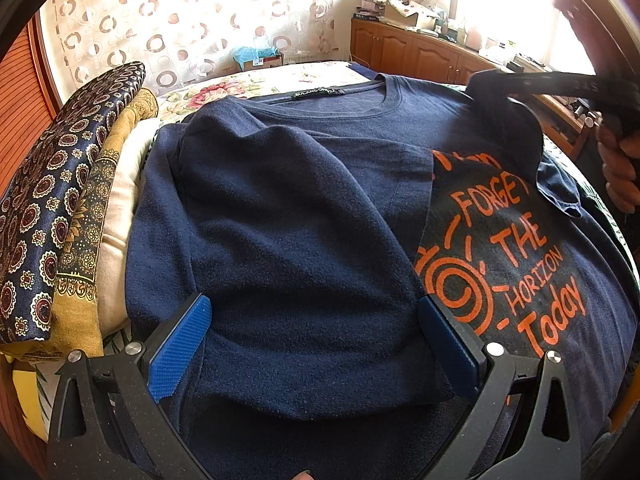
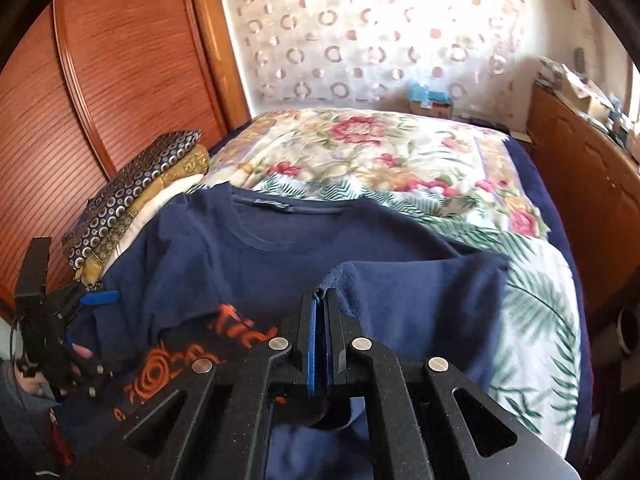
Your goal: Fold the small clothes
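A navy T-shirt (image 1: 304, 208) with orange lettering (image 1: 516, 248) lies spread on the bed, collar at the far side. Its left part is folded over the middle. My left gripper (image 1: 316, 344) stands open low over the near hem, its blue pads (image 1: 180, 348) wide apart with cloth under them. My right gripper (image 2: 320, 304) is shut on the shirt's right sleeve edge (image 2: 420, 284) and holds it lifted above the print. In the left wrist view the right gripper (image 1: 478, 84) shows at the upper right with the navy cloth hanging from it. The left gripper (image 2: 82, 316) shows at the left edge of the right wrist view.
A stack of folded clothes (image 1: 60, 200), patterned navy on top, lies left of the shirt (image 2: 132, 200). A floral bedspread (image 2: 368, 152) covers the bed beyond the collar. Wooden wardrobe doors (image 2: 100, 80) stand left, a cluttered wooden cabinet (image 1: 404, 50) right. A person's hand (image 1: 620, 168) grips the right tool.
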A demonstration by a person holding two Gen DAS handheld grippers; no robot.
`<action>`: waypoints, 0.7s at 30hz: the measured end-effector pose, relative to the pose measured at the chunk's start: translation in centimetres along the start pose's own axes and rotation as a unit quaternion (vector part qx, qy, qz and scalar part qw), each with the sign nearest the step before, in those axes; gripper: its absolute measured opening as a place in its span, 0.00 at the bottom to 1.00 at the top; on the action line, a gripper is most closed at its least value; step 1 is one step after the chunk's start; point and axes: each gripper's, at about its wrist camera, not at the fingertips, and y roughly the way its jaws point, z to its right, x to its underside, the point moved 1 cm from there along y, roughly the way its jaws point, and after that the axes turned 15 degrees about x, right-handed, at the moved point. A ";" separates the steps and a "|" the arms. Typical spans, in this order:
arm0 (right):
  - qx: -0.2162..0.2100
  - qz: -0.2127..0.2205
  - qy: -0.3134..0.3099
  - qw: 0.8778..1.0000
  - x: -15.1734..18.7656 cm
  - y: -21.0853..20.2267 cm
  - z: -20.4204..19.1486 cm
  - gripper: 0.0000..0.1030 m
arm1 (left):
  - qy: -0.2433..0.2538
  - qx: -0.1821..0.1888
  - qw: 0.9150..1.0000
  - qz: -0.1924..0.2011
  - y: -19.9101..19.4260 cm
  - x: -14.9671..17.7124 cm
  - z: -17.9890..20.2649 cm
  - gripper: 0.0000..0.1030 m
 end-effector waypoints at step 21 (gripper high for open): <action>0.107 -0.043 -0.006 0.993 3.7 3.9 4.5 0.47 | 0.000 0.000 1.000 0.000 0.0 0.0 0.0 1.00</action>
